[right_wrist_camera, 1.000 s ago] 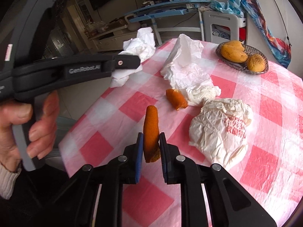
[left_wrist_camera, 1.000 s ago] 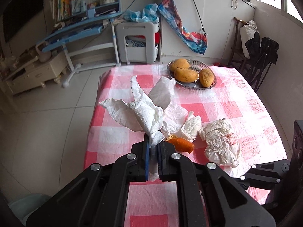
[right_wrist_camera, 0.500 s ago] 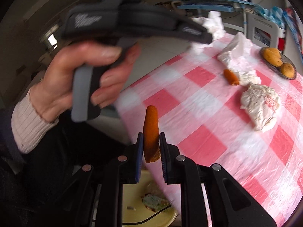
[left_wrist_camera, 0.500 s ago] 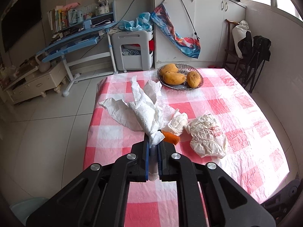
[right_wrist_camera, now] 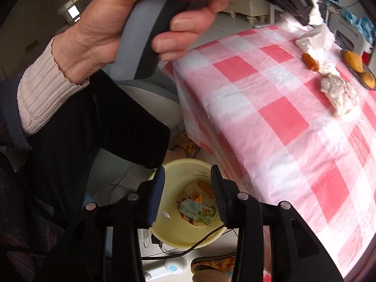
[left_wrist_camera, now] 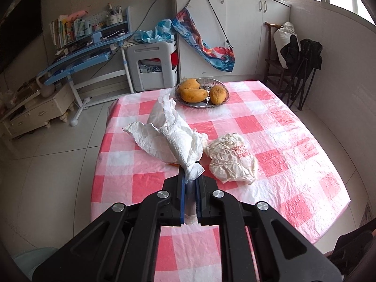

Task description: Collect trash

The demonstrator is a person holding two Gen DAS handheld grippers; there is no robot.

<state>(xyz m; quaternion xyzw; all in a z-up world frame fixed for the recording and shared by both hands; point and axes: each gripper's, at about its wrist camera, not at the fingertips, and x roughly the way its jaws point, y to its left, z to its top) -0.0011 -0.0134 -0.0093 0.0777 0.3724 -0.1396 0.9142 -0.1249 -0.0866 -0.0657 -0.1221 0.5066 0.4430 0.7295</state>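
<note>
My left gripper (left_wrist_camera: 189,178) is shut on a crumpled white paper towel (left_wrist_camera: 174,138) and holds it above the pink checked table (left_wrist_camera: 270,122). A crumpled white wrapper with red print (left_wrist_camera: 231,158) lies on the table to its right. My right gripper (right_wrist_camera: 186,183) is open and empty, off the table's edge, above a pale yellow bin (right_wrist_camera: 185,235) on the floor. An orange peel piece (right_wrist_camera: 205,188) lies in the bin with other rubbish. Another orange peel (right_wrist_camera: 309,61) and the white wrapper (right_wrist_camera: 339,94) lie on the table (right_wrist_camera: 282,117).
A glass dish of mangoes (left_wrist_camera: 202,91) stands at the table's far end. A hand (right_wrist_camera: 131,23) holds the left gripper's handle over the table corner. A black cable (right_wrist_camera: 188,250) and a patterned slipper (right_wrist_camera: 216,264) lie by the bin. A chair (left_wrist_camera: 293,65) stands at the right.
My right gripper has swung off the table over the bin and opened; the orange peel it held now lies in the bin. My left gripper has drawn back with the paper towel.
</note>
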